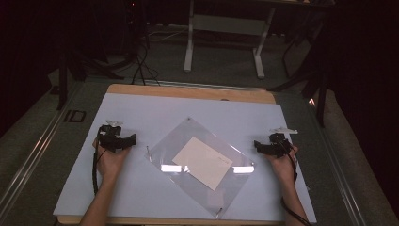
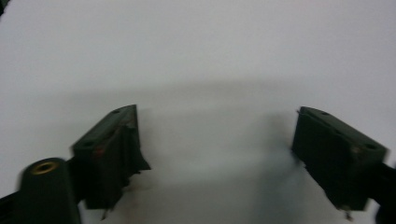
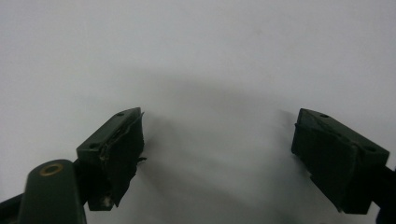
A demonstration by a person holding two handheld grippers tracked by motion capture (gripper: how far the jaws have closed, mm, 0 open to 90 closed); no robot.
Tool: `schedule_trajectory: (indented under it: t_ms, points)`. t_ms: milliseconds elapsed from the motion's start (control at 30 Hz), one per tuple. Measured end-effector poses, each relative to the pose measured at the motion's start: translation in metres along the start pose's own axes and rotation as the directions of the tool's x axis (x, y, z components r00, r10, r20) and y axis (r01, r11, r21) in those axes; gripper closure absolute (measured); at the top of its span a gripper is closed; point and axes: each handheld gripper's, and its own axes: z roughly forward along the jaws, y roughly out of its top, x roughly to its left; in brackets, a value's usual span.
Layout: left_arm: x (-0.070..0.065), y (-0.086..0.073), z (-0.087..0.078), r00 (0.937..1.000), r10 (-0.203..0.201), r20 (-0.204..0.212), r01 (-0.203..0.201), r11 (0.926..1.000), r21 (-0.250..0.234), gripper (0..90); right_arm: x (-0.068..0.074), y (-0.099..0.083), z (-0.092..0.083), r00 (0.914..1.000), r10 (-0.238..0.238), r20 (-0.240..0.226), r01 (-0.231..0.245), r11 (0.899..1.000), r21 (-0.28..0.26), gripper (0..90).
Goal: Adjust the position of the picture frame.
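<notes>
- In the high view we see a pale blue-white board point(image 1: 141, 188) lying on a wooden table point(image 1: 188, 91), with our forearms coming in from the bottom edge.
- Near the middle of the board lies a clear plastic sleeve point(image 1: 207, 188), turned at a slant, with a cream sheet of paper point(image 1: 202, 161) flat on or inside it; we cannot tell which. Light glares off the plastic at two spots beside the paper.
- Our left gripper point(image 1: 133, 140) rests on the board to the left of the sleeve, its tips pointing toward it yet apart from its near corner. Our right gripper point(image 1: 257, 145) rests to the right, close to the sleeve's right corner; we cannot tell whether it touches.
- Beyond the table stand the white legs of a desk frame point(image 1: 189, 47) on grey carpet.
- In the left gripper view the left gripper point(image 2: 217, 140) has its two black jaws spread wide, with bare white board between them and nothing held.
- In the right gripper view the right gripper point(image 3: 217, 140) shows the same: jaws wide apart over plain white board, empty, casting soft shadows.
</notes>
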Motion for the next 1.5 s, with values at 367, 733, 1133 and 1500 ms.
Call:
schedule_trajectory:
  t_ms: [367,733,1133,1500]
  points:
    - [0.005,-0.005,-0.023,0.9899,0.018,0.141,-0.007,0.997,-0.077,40.6,0.001,-0.004,-0.007,0.9994,-0.023,-0.025,0.022,0.999,-0.032,36.1]
    - [-0.009,-0.014,-0.054,0.9558,0.082,0.283,-0.045,0.9901,-0.133,45.5,0.0,-0.007,-0.01,0.9976,-0.045,-0.053,0.042,0.998,-0.045,52.5]
    - [-0.03,-0.032,-0.076,0.8996,0.222,0.376,-0.172,0.9718,-0.162,49.6,0.0,-0.008,-0.012,0.9964,-0.054,-0.065,0.051,0.997,-0.05,62.8]
    - [-0.055,-0.029,-0.064,0.8732,0.3,0.384,-0.261,0.9535,-0.151,53.6,0.001,-0.008,-0.013,0.9952,-0.069,-0.069,0.066,0.996,-0.052,63.2]
